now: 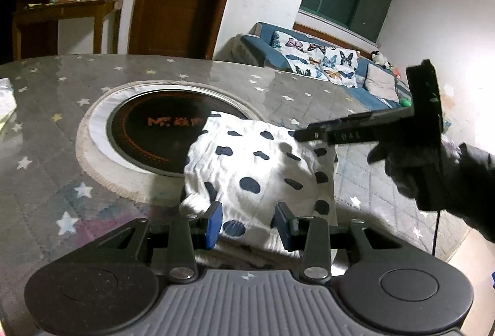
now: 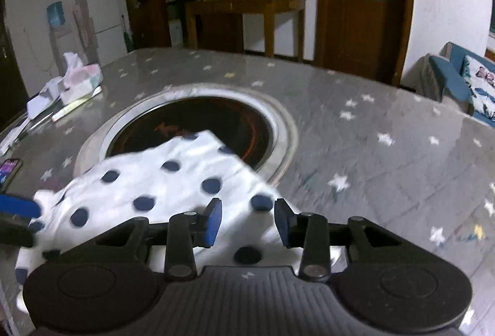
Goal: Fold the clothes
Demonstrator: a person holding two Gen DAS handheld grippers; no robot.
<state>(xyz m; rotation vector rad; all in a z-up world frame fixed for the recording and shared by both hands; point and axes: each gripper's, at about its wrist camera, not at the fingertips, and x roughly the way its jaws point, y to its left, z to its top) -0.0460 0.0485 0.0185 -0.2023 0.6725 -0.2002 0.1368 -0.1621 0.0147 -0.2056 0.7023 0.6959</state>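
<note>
My left tool point(image 1: 249, 220) and right tool point(image 2: 248, 218) both gape over the cloth point(image 1: 256, 162), bunched compactly near the counter's point(image 1: 46, 181) near edge, overlapping the hob point(image 1: 154, 128).

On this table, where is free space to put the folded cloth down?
Bare tabletop lies right of the round cooktop, toward the sofa, and beyond the cooktop toward the door. The left edge is crowded: tissue box, papers, phone. The dotted cloth covers the cooktop's near rim.
</note>
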